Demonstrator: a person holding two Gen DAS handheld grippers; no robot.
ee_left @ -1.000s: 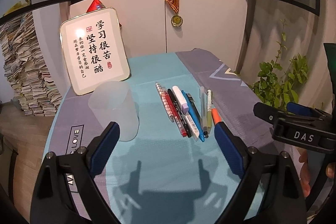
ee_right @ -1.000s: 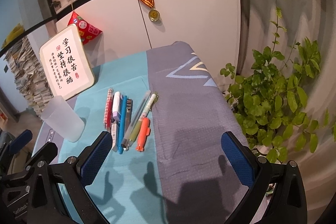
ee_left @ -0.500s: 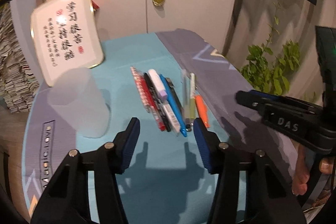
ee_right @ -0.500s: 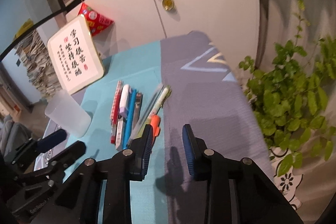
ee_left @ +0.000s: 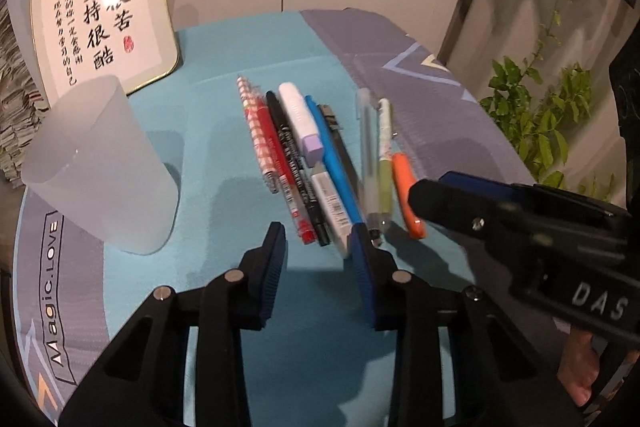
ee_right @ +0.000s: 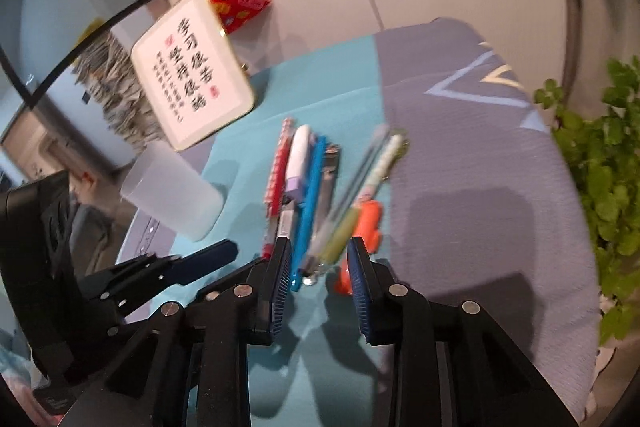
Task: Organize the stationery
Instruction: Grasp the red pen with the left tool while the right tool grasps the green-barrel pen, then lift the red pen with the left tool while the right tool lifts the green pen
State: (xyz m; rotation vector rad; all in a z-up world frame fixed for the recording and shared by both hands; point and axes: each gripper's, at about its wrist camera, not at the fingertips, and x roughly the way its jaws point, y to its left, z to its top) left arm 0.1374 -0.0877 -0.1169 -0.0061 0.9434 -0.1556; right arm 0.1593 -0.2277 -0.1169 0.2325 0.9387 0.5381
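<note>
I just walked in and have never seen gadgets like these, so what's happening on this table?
A person holds a two-finger gripper in each hand over a row of pens and markers lying side by side on a teal and grey mat. The left gripper and the right gripper are both open at the near ends of the pens, holding nothing. A frosted translucent plastic cup stands empty to the left, so no pen has been put away yet.
</note>
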